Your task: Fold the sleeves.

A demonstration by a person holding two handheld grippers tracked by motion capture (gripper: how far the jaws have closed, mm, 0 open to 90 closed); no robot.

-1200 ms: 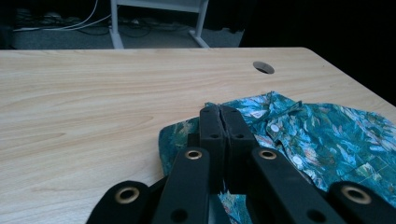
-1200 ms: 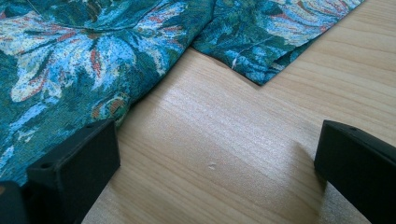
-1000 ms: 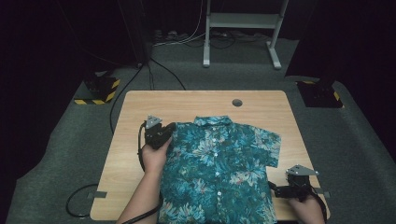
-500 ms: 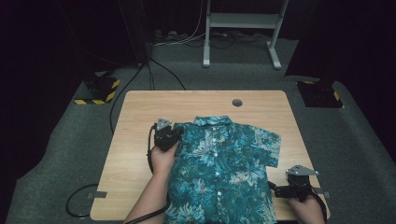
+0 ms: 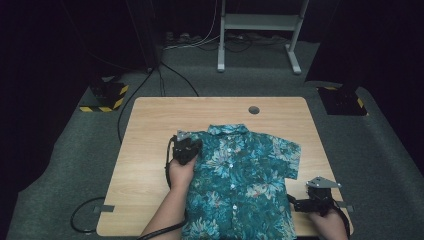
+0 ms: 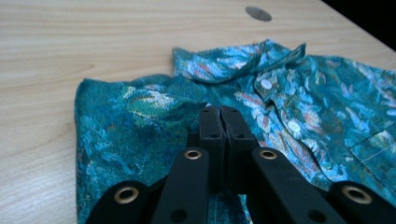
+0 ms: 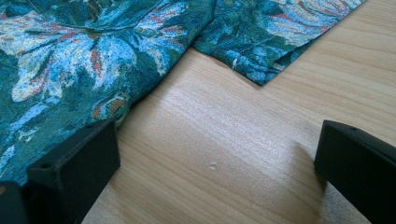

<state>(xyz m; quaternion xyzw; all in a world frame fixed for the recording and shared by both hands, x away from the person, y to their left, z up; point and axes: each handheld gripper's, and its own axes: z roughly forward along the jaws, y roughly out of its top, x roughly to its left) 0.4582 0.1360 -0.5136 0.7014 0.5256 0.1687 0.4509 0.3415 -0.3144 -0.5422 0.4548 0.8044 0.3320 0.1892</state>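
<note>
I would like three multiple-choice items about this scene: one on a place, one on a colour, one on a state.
1. Where does the left gripper rest?
A. on the shirt's shoulder, beside the collar
B. on the round hole
C. on the floor

2. What colour is the shirt mainly?
A. red
B. teal
C. yellow

3. How do the jaws of the right gripper stand?
A. wide apart
B. pressed together
C. clamped on a button

Key: 1 A, it lies on cloth near the collar; 2 B, teal floral print; 3 A, bare table shows between them.

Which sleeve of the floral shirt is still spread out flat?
The sleeve nearer the right gripper lies spread on the table; the other is folded under the left gripper.
</note>
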